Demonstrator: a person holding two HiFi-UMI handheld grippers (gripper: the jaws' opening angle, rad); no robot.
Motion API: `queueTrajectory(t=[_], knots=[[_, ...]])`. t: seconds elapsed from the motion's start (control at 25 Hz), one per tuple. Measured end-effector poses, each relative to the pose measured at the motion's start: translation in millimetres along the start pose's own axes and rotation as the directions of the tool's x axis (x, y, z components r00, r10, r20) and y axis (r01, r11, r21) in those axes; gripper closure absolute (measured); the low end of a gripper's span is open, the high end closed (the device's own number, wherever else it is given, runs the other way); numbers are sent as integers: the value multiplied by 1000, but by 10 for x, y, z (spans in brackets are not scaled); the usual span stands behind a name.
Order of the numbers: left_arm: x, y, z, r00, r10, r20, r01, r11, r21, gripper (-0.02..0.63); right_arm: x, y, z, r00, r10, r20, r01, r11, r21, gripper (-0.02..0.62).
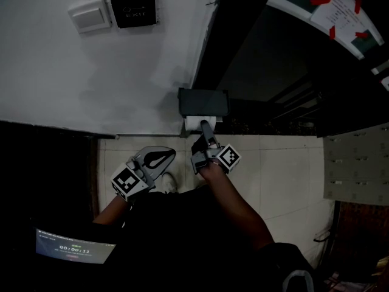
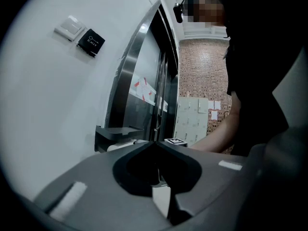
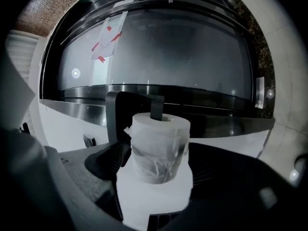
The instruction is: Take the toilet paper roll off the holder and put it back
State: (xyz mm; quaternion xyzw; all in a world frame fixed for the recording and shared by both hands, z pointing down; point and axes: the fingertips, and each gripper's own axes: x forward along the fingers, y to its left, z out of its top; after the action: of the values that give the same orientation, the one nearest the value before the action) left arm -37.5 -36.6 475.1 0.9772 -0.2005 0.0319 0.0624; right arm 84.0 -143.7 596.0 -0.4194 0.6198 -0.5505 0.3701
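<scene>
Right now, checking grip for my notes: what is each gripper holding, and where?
The right gripper clasps the toilet paper roll by its curved sides, on the holder. The left gripper is shut, empty.

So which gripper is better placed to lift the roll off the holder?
Right. The right gripper has its jaws against the toilet paper roll on the holder; the left gripper hangs back, shut, clear of it.

A white switch [image 1: 90, 15] sits beside a black exit plate [image 1: 132, 8] on the wall [image 1: 121, 72]
</scene>
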Motion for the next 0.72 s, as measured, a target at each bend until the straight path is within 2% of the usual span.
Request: queueTrajectory(t=[0.28, 0.44, 0.6, 0.68, 0.72], knots=[[28, -3, -4, 1000, -9, -2, 9, 1000, 7, 603, -217, 34, -17, 997, -12, -72, 2, 991, -131, 183], [65, -13, 35, 1000, -11, 0, 11, 1000, -12, 603, -293, 176, -8, 991, 15, -133, -51, 960, -274, 183], [90, -8, 15, 1000, -17, -2, 17, 1000, -3, 603, -337, 392, -49, 977, 32, -213, -121, 899, -421, 182], [102, -12, 31, 1000, -17, -6, 17, 1000, -10, 603, -378, 443, -31, 972, 1, -234, -126, 845, -520, 183], [108, -11, 30, 1000, -19, -6, 19, 1000, -9, 603, -388, 488, -29, 969, -9, -247, -139, 807, -574, 183]])
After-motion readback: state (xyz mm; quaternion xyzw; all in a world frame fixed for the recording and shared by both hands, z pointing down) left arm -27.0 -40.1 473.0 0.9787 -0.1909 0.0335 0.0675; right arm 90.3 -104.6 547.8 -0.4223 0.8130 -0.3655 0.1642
